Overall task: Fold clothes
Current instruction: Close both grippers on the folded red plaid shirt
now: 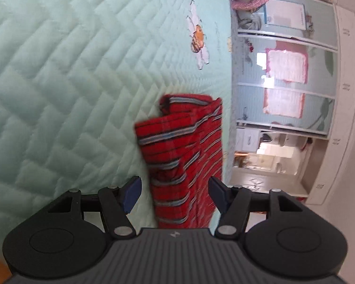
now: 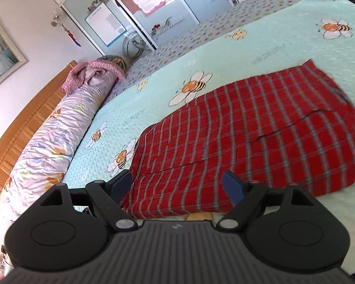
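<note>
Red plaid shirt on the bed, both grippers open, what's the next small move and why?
Probably close the right gripper on the near edge of the shirt. Its jaws stand open astride that edge, the shirt lies flat and only partly folded on the bedspread, and the left gripper is open too.

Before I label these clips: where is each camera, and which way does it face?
Left wrist: on the left gripper, rolled sideways, looking along the shirt toward the wardrobe; open fingers show.
Right wrist: on the right gripper, low over the bed, facing the shirt and wardrobe; open fingers show.
Shared: shirt, bed, wardrobe.
</note>
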`<state>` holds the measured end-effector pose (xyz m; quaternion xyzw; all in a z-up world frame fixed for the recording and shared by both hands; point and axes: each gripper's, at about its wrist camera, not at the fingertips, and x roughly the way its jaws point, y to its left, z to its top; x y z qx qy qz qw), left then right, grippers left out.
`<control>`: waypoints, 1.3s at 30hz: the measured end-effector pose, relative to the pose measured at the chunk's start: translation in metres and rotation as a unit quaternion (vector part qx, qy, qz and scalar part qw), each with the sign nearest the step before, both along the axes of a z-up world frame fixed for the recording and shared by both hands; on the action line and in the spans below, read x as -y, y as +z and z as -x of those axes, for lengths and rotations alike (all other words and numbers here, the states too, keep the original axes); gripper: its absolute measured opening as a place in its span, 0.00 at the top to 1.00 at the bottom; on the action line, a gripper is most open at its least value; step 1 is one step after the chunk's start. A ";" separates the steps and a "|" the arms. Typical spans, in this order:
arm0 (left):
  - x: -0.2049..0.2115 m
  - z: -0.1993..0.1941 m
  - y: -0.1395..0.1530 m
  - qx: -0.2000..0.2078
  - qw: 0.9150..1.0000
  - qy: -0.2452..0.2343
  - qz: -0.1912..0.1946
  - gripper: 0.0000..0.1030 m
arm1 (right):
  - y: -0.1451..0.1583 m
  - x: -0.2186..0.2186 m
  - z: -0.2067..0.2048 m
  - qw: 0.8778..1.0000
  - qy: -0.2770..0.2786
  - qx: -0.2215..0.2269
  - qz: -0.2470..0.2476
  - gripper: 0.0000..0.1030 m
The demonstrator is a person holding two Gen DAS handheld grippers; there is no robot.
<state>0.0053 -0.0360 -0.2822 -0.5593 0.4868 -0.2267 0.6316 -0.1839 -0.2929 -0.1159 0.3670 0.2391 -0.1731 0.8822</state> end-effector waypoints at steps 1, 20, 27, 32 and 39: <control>0.002 -0.002 -0.001 0.002 1.000 -0.003 0.004 0.37 | 0.001 -0.003 -0.006 1.000 0.001 -0.007 0.003 0.19; 0.019 -0.001 0.019 0.016 1.000 -0.007 -0.009 0.29 | 0.000 0.001 -0.036 0.998 -0.031 -0.059 -0.004 0.19; 0.022 -0.005 0.022 0.016 1.000 -0.007 -0.017 0.27 | 0.037 -0.021 -0.190 0.979 0.114 -0.162 0.050 0.19; 0.027 -0.006 0.027 0.026 0.999 -0.007 -0.022 0.18 | 0.024 -0.033 -0.309 0.950 0.143 -0.275 0.027 0.19; 0.035 -0.011 0.032 0.026 0.999 -0.012 -0.015 0.00 | -0.014 -0.051 -0.425 0.894 0.117 -0.425 0.081 0.21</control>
